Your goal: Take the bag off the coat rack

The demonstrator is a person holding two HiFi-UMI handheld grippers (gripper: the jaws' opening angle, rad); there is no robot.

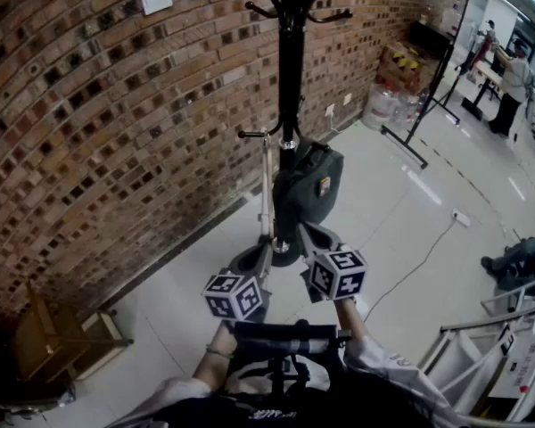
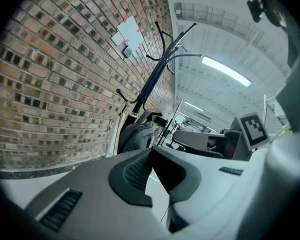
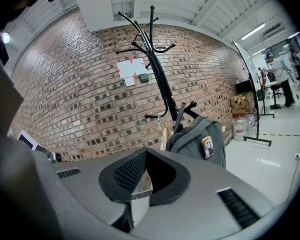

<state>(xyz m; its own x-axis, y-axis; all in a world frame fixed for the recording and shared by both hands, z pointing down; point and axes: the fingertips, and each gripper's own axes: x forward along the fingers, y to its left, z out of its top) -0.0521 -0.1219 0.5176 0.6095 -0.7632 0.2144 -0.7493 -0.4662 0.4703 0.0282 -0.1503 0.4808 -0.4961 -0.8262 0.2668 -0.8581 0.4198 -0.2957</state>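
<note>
**Reference landmark:** the coat rack [image 1: 291, 78], a black pole with curved hooks at the top and short pegs lower down. It stands directly in front of the brick wall [image 1: 89, 105].

**Bag:** The dark grey bag [image 1: 309, 184] is on the coat rack. It hangs by its strap from a lower peg, rests against the pole and is above the round base. In the right gripper view the bag [image 3: 200, 141] is to the right of the pole and shows a small badge on its front.

**Left gripper:** The left gripper [image 2: 151, 151] is on the near side of the coat rack and points at the pole and the bag. Its jaws are clenched tip to tip with nothing between them. It is not touching the bag.

**Right gripper:** The right gripper [image 3: 145, 151] is also on the near side of the coat rack, just beside the left gripper. Its jaws are fully closed and empty. The bag is beyond the tips and no contact is visible.

**Surroundings:** White paper sheets [image 3: 131, 70] are fixed to the wall behind the upper part of the coat rack.
</note>
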